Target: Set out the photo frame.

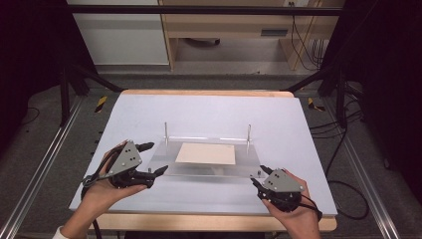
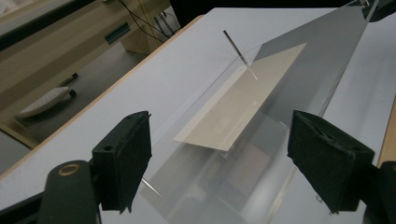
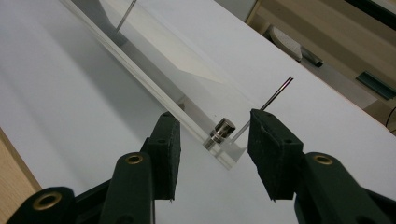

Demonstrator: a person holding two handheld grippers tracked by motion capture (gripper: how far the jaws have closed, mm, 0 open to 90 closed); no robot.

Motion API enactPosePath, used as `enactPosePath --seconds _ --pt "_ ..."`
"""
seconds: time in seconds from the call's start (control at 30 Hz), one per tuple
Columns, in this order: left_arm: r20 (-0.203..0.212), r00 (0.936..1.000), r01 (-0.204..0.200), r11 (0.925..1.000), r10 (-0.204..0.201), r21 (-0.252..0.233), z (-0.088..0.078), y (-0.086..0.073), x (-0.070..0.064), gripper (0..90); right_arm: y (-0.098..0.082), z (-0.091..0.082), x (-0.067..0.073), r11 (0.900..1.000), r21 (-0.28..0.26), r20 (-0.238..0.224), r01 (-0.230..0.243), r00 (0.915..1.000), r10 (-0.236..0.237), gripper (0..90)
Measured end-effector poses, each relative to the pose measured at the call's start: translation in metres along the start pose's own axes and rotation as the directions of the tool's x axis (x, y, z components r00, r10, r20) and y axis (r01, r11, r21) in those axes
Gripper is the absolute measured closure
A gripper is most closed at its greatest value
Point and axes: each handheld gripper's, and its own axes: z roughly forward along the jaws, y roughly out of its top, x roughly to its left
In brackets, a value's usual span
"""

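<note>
A clear acrylic plate [image 1: 219,170] lies in the middle of the white table [image 1: 209,112] with a cream paper sheet [image 1: 205,153] on it. Two thin metal rods [image 1: 166,132] [image 1: 248,133] stand upright at its far corners. My left gripper [image 1: 158,158] is open at the plate's left edge; in the left gripper view [image 2: 226,163] the plate and paper [image 2: 243,107] lie between the wide jaws, untouched. My right gripper [image 1: 257,174] sits at the near right corner. Its jaws [image 3: 212,149] stand either side of a small metal knob [image 3: 223,130], with a gap on both sides.
The table's wooden front edge [image 1: 209,222] runs just below both hands. A wooden cabinet [image 1: 229,30] stands beyond the table. Black frame bars [image 1: 64,94] flank it, and cables [image 1: 343,144] lie on the floor at the right.
</note>
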Motion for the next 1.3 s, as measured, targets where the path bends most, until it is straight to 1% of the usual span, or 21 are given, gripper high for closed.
enactPosePath --seconds 0.03,0.1,0.17,0.2,0.27,0.3,0.33,0.37,0.43,0.47,0.57,0.67,0.8,0.83,0.87,0.97,1.03,1.17,1.2,1.23,1.3 --pt "0.0 1.0 -0.009 1.0 0.009 0.001 -0.001 0.002 -0.001 22.1 0.001 0.0 -0.001 1.0 0.004 -0.002 -0.003 1.0 0.003 54.8" --pt "-0.014 0.999 -0.043 0.9991 0.043 0.005 -0.003 0.006 -0.005 23.7 0.003 0.0 -0.002 1.0 0.009 -0.002 -0.003 1.0 0.003 55.0" --pt "-0.019 0.9956 -0.091 0.9958 0.091 0.006 -0.004 0.009 -0.009 30.4 0.005 0.0 -0.003 1.0 0.012 -0.002 -0.002 1.0 0.002 55.1" --pt "-0.02 0.9939 -0.108 0.9941 0.108 0.007 -0.005 0.01 -0.011 31.5 0.006 0.0 -0.004 1.0 0.013 -0.003 -0.003 1.0 0.003 55.1" --pt "-0.006 0.9909 -0.134 0.9909 0.134 0.006 -0.005 0.012 -0.015 37.5 0.008 0.0 -0.005 1.0 0.016 -0.004 -0.005 1.0 0.005 55.1" --pt "0.008 0.9889 -0.149 0.9888 0.149 0.016 -0.004 0.012 -0.017 38.6 0.008 0.0 -0.006 1.0 0.017 -0.006 -0.007 1.0 0.007 55.1" --pt "0.017 0.9879 -0.154 0.9879 0.154 0.016 -0.004 0.012 -0.018 38.6 0.009 0.0 -0.006 1.0 0.016 -0.008 -0.009 0.9999 0.009 55.1" --pt "0.025 0.9856 -0.168 0.9856 0.167 0.02 -0.004 0.011 -0.02 38.7 0.01 0.0 -0.007 1.0 0.017 -0.008 -0.012 0.9999 0.012 55.1" --pt "0.026 0.9796 -0.2 0.9792 0.199 0.033 -0.004 0.011 -0.024 38.8 0.011 0.0 -0.008 1.0 0.016 -0.008 -0.019 0.9998 0.019 55.0" --pt "0.035 0.9777 -0.208 0.9777 0.207 0.029 -0.005 0.011 -0.026 38.3 0.012 0.0 -0.009 1.0 0.018 -0.007 -0.019 0.9998 0.019 55.1" --pt "0.041 0.9743 -0.223 0.9744 0.222 0.029 -0.006 0.011 -0.027 36.8 0.014 0.0 -0.01 1.0 0.021 -0.009 -0.02 0.9997 0.021 55.1" --pt "0.053 0.9711 -0.235 0.9714 0.233 0.036 -0.004 0.009 -0.028 33.1 0.015 0.0 -0.011 0.999 0.022 -0.009 -0.028 0.9996 0.028 55.1" --pt "0.053 0.9708 -0.236 0.9704 0.234 0.049 -0.001 0.004 -0.026 33.2 0.018 0.0 -0.013 0.999 0.023 -0.006 -0.038 0.9992 0.038 55.1" --pt "0.054 0.9702 -0.239 0.9697 0.236 0.05 0.0 0.004 -0.026 34.1 0.019 0.0 -0.014 0.999 0.022 -0.007 -0.039 0.9992 0.039 55.2" --pt "0.048 0.9683 -0.248 0.9674 0.245 0.053 0.0 0.003 -0.025 35.7 0.02 0.0 -0.015 0.999 0.023 -0.007 -0.04 0.9992 0.04 55.2" --pt "0.032 0.9668 -0.255 0.965 0.253 0.062 0.001 0.002 -0.023 40.9 0.023 0.001 -0.017 0.999 0.028 -0.009 -0.046 0.9989 0.046 55.2" --pt "0.024 0.9677 -0.252 0.9656 0.251 0.064 0.002 0.002 -0.021 43.1 0.024 0.001 -0.018 0.999 0.029 -0.007 -0.044 0.999 0.044 55.4" --pt "0.017 0.9671 -0.254 0.9642 0.254 0.074 0.003 0.0 -0.017 48.2 0.028 0.001 -0.021 0.998 0.029 -0.006 -0.051 0.9987 0.051 55.5" --pt "0.017 0.9665 -0.257 0.9635 0.256 0.076 0.003 0.0 -0.016 50.8 0.029 0.001 -0.022 0.998 0.028 -0.006 -0.053 0.9986 0.053 55.5" --pt "0.017 0.9641 -0.265 0.9612 0.265 0.075 0.004 0.0 -0.016 52.1 0.029 0.001 -0.022 0.998 0.029 -0.006 -0.056 0.9984 0.056 55.6" --pt "0.016 0.9635 -0.268 0.9609 0.267 0.07 0.005 0.0 -0.014 54.7 0.031 0.001 -0.024 0.998 0.03 -0.004 -0.056 0.9984 0.056 55.7"
